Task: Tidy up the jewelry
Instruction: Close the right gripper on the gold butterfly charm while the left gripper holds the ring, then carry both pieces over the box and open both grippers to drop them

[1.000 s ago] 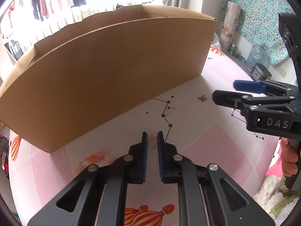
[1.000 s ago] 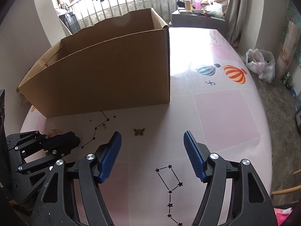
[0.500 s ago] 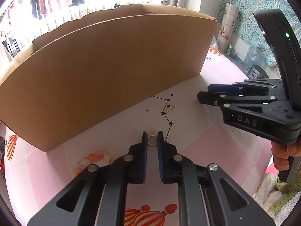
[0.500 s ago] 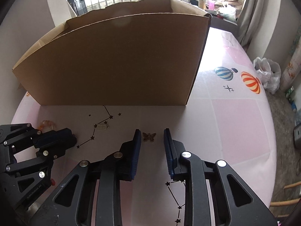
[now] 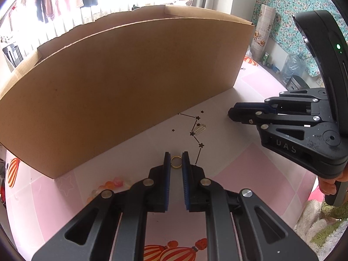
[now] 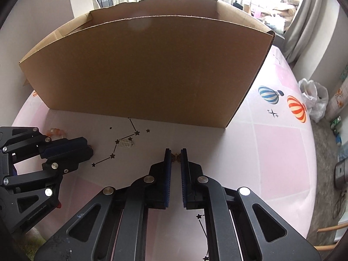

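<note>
Ring and butterfly charm both pinched at the tips

Jewelry lies scattered on the pink surface (image 6: 280, 152) in front of the big cardboard box (image 6: 148, 69), and each of my grippers has a piece at its tips. My left gripper (image 5: 176, 163) is clenched on the small gold ring (image 5: 176, 162), which sits right at the end of the fingers (image 5: 166, 169), caught across its outer edge. My right gripper (image 6: 175, 158) is closing, and the little bronze butterfly charm (image 6: 176, 157) is between its blue pads (image 6: 167, 165), which look to be pressing on its wingtips at the very end.

Both pieces are tiny, light and hard, so I judge weight is no worry, but slipping is. The ring is smooth and round; held by its rim it could roll or pop out if I squeeze unevenly. The butterfly is thin and flat, with delicate wings that might bend, and it has only the tip of the pads on it, so a tilt could drop it. Holding it across the widest span of the wings seems best.

A small pale grid-shaped charm (image 6: 125, 143) lies on the surface between the two grippers, and a string of orange beads (image 6: 55, 132) rests near the box's left corner; neither is touched.
</note>
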{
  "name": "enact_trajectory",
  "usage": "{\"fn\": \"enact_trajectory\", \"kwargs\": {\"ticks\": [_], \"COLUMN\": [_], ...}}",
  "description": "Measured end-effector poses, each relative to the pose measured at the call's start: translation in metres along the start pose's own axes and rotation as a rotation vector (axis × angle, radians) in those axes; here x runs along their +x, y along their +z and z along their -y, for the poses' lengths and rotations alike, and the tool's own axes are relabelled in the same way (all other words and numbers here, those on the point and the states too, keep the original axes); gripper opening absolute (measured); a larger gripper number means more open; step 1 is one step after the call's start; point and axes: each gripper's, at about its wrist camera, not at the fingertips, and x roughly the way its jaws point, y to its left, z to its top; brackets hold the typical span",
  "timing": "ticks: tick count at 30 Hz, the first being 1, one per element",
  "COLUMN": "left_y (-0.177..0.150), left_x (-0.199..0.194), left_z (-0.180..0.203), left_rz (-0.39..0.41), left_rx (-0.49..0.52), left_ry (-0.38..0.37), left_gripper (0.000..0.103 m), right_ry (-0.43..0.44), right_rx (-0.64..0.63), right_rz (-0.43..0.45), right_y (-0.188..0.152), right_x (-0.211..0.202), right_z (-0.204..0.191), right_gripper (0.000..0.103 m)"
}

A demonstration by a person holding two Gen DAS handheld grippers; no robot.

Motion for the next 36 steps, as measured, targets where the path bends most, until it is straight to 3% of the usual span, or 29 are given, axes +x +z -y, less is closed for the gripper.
{"fn": "enact_trajectory", "kwargs": {"ticks": [11, 18, 25, 30, 36], "left_y": [-0.001, 0.000, 0.007, 0.024, 0.059], "left_x": [0.000, -0.016, -0.045, -0.075, -0.103], "left_z": [-0.006, -0.005, 0.003, -0.001, -0.006], "left_rz": [0.015, 0.079, 0.174, 0.271, 0.373], "left_rx": [-0.013, 0.003, 0.049, 0.050, 0.065], "left_ry": [-0.011, -0.025, -0.013, -0.031, -0.039], "left_gripper": [0.010, 0.010, 0.010, 0.010, 0.010], "right_ry": [0.006, 0.007, 0.019, 0.033, 0.093], "right_rx": [0.015, 0.031, 0.042, 0.027, 0.021], "right_rz": [0.006, 0.041, 0.099, 0.188, 0.303], "right_y": [0.003, 0.000, 0.001, 0.008, 0.040], "right_x": [-0.001, -0.013, -0.030, -0.056, -0.085], "right_z": [0.005, 0.009, 0.011, 0.012, 0.028], "right_gripper": [0.006, 0.006, 0.006, 0.006, 0.006]}}
